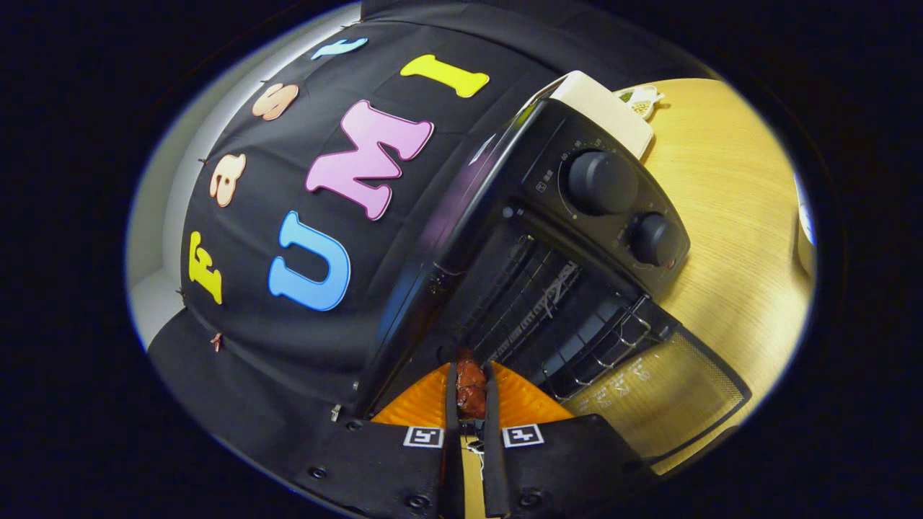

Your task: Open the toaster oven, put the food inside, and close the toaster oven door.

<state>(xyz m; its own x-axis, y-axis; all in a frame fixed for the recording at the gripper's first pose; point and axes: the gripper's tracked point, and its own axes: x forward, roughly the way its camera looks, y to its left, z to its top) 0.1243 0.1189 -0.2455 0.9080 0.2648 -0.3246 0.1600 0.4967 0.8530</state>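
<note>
Squarely between fingers (451,404): food (471,389)

pale wooden table (728,238), black cloth wall (288,346)

I see my gripper (471,393) closed on a reddish-brown piece of food (471,388), both fingers pressing it, just before the open toaster oven (548,238) with its wire rack (555,317) and its glass door (656,404) folded down over the wooden table (728,216).
</note>
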